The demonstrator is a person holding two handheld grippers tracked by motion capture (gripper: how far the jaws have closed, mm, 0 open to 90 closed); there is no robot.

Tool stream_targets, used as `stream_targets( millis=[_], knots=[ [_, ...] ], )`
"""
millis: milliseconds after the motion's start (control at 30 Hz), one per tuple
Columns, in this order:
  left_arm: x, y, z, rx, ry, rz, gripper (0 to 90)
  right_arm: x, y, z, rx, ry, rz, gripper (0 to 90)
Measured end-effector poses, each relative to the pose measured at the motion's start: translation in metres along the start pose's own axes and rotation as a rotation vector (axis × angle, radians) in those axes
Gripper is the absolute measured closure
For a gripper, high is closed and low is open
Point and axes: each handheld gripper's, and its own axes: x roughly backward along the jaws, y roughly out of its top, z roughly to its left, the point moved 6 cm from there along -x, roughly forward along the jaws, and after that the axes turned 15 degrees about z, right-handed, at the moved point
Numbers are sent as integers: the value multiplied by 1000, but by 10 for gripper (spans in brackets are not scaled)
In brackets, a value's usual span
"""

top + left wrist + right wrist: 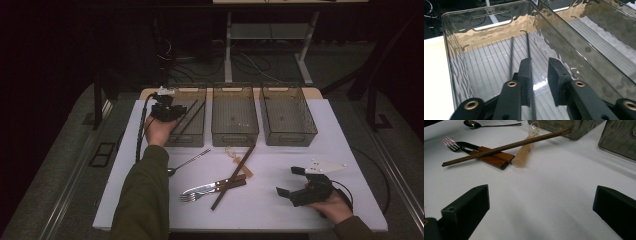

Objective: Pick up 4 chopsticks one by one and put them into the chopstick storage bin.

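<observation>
My left gripper point(167, 111) hangs over the near end of the left clear bin point(192, 139), held by a hand in an olive sleeve. In the left gripper view its jaws point(540, 62) stand a little apart inside that bin point(491, 20). One thin dark chopstick point(528, 47) runs along the inner face of the left pad without being pinched. A second chopstick point(512, 57) lies beside it on the ribbed bin floor. My right gripper point(289, 181) rests at the table's front right with its jaws point(542, 193) wide apart over bare white cloth.
Mid-table lie a brown chopstick point(232, 177) point(506, 146), a fork point(192, 196) point(451, 143), a wood-handled knife point(215, 187) point(494, 157), a metal spoon point(187, 162) point(471, 123) and a translucent spoon point(235, 152) point(524, 152). Middle bin point(235, 135) and right bin point(287, 137) stand behind.
</observation>
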Motion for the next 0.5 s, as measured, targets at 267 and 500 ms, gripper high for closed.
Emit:
stream_targets(
  millis=[267,500],
  knots=[
    [6,-5,-4,-27,-19,-2,601,-1,0,0,-1,-1,1,7],
    [21,-9,-12,-66,-52,-9,453,-1,0,-1,-6,0,0,7]
  ],
)
